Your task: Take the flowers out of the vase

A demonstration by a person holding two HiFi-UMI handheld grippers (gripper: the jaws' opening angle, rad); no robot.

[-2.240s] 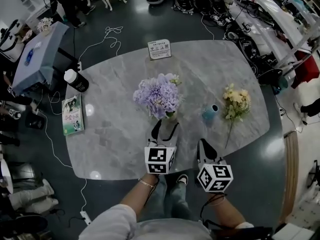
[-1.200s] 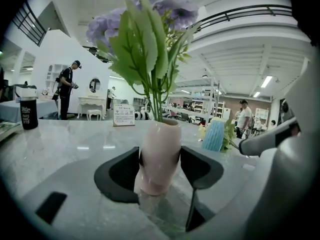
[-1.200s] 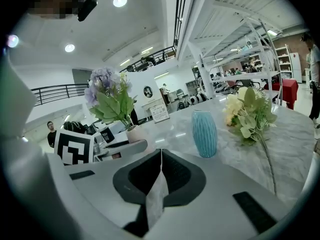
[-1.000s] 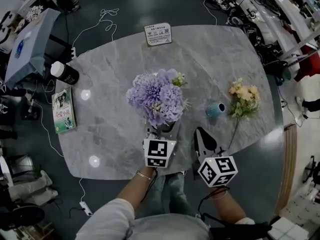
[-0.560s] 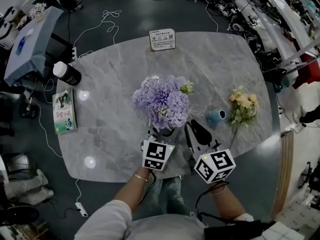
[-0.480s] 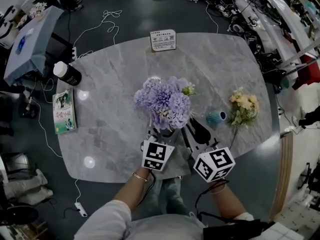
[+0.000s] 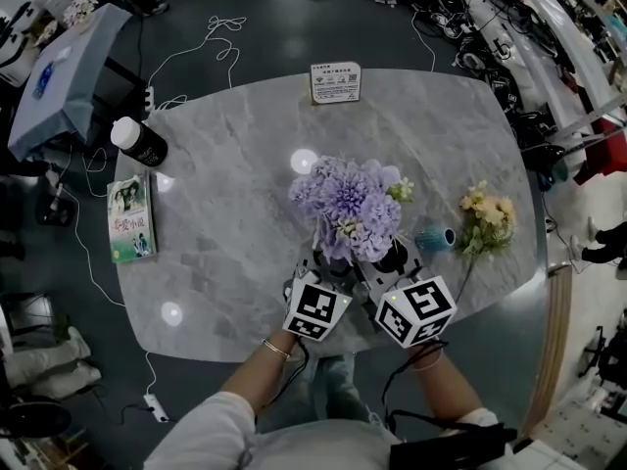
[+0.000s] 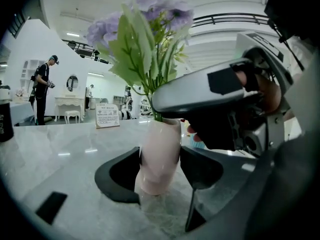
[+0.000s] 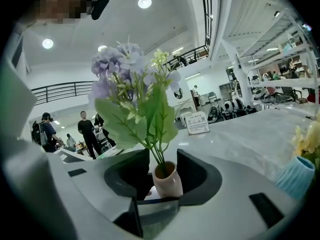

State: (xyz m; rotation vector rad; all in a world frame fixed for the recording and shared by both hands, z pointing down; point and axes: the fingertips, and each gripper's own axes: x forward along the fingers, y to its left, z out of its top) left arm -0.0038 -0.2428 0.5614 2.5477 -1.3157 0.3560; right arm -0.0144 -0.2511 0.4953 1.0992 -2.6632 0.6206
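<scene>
At the left of my table [image 7: 225, 253] are a bottle [image 7: 142, 143] and a book [image 7: 130, 218]. Near the middle of the near edge, the pink vase [image 8: 159, 149] stands upright with the purple flowers [image 7: 351, 199] in it. My left gripper [image 8: 160, 160] is clamped on its body. My right gripper [image 9: 162, 159] has just been opening; its jaws stand apart round the vase mouth and stems. To the right, a blue vase [image 7: 434, 239] lies beside yellow flowers [image 7: 487, 221].
</scene>
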